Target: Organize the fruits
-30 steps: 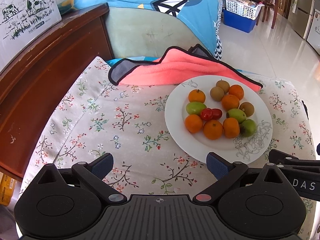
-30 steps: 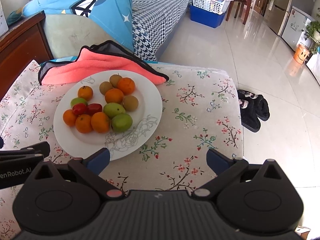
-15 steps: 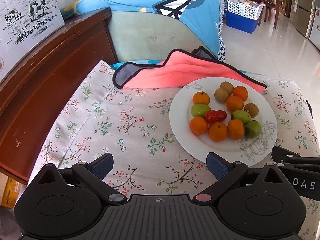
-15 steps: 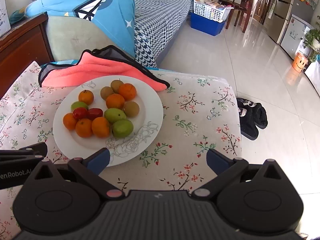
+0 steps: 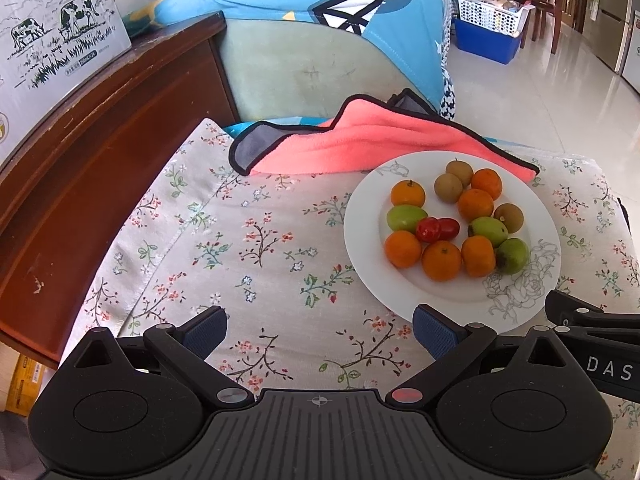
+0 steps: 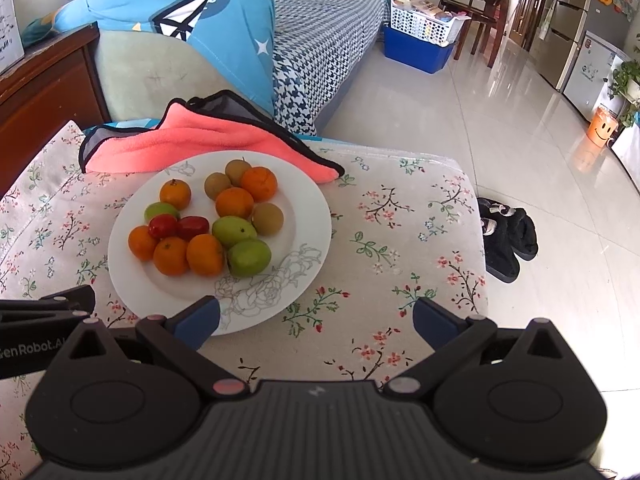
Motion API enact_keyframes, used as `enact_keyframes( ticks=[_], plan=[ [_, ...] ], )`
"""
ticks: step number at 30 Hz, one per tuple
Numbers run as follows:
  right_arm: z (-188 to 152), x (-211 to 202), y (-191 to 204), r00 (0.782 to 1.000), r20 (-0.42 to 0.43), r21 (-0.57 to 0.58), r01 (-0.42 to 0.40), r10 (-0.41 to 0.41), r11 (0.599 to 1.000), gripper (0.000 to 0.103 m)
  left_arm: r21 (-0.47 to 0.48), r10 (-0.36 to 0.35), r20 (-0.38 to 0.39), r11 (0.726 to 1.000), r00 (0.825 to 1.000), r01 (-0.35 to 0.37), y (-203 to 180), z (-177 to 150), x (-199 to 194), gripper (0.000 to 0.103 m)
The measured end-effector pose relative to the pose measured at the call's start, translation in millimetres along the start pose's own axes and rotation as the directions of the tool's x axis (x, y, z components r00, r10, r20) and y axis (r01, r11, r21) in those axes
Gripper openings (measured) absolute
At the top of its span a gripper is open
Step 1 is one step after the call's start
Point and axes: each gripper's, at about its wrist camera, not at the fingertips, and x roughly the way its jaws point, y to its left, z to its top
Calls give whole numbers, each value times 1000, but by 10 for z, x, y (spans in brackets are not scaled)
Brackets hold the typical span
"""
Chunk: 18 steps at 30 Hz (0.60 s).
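Observation:
A white plate (image 5: 532, 280) (image 6: 312, 240) on the floral tablecloth holds several oranges (image 5: 441, 260) (image 6: 205, 255), green fruits (image 5: 406, 217) (image 6: 248, 257), brown fruits (image 5: 448, 187) (image 6: 267, 218) and two red fruits (image 5: 436, 229) (image 6: 179, 227). My left gripper (image 5: 320, 330) is open and empty, above the cloth just left of the plate's near rim. My right gripper (image 6: 316, 322) is open and empty at the plate's near right rim. Each gripper shows at the edge of the other's view.
A pink towel (image 5: 372, 144) (image 6: 208, 142) lies behind the plate. A wooden cabinet (image 5: 92, 152) with a cardboard box (image 5: 52, 48) stands on the left. A sofa with a blue cushion (image 6: 192, 32) is behind. Black slippers (image 6: 506, 236) lie on the floor beyond the table's right edge.
Both grippers have drawn back and risen a little from the plate, so more of the table shows. Both stay open. The fruits have not moved.

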Motion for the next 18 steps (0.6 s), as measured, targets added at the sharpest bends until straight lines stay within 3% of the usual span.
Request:
enact_keyframes(
  ticks=[18],
  plan=[
    [-79,45,90,1000,2,-49,-5,6,999,102,28,41,-17,999,999,-41,14,-99,14,100]
  ],
)
